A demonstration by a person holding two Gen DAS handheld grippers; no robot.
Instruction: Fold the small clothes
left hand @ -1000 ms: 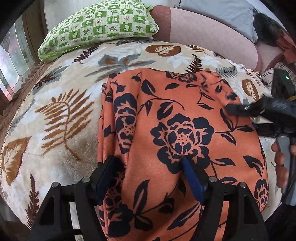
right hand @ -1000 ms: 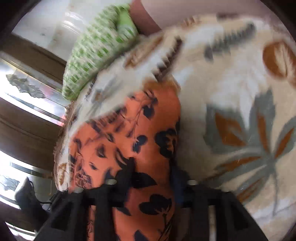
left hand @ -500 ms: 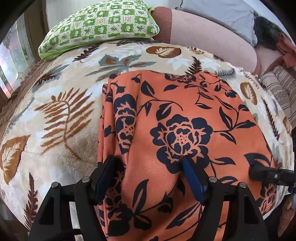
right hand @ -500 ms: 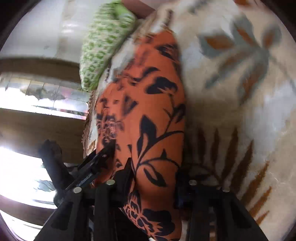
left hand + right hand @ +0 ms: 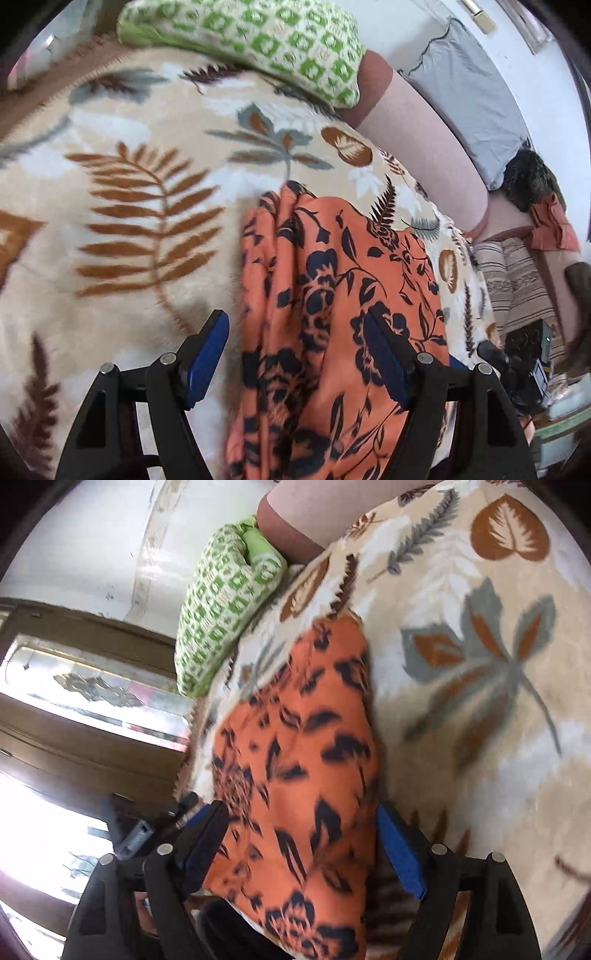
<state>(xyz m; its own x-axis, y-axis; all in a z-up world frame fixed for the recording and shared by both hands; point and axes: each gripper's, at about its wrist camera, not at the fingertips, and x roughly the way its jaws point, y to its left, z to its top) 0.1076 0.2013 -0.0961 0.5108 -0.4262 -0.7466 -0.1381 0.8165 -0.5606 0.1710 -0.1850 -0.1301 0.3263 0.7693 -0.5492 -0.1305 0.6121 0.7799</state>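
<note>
The orange fabric garment with a dark navy floral print [image 5: 332,295] lies folded into a long strip on the cream plush blanket with brown fern and grey leaf motifs [image 5: 129,221] that covers the bed. In the left wrist view the strip runs from about 12 o'clock of the left gripper [image 5: 299,354] down to the 6 o'clock edge of the frame, with bunched ridges along its left side. The left gripper's jaws stand released and wide: the left blue pad [image 5: 207,354] sits over bare blanket, clear of the fabric, and the right blue pad lies against or over the garment's printed face, with no pinch visible. The right gripper [image 5: 303,845] has its jaws opening; the garment lies between them, filling most of the gap, and neither blue pad presses it. In the right wrist view the strip extends toward 12 o'clock. The green-and-white checked pillow [image 5: 258,40] rests at the blanket's far edge, at 11 o'clock of the garment. A pink upholstered bolster [image 5: 424,140] lies at 2 o'clock, touching the pillow's end. A grey cloth [image 5: 476,103] lies beyond the bolster.
</note>
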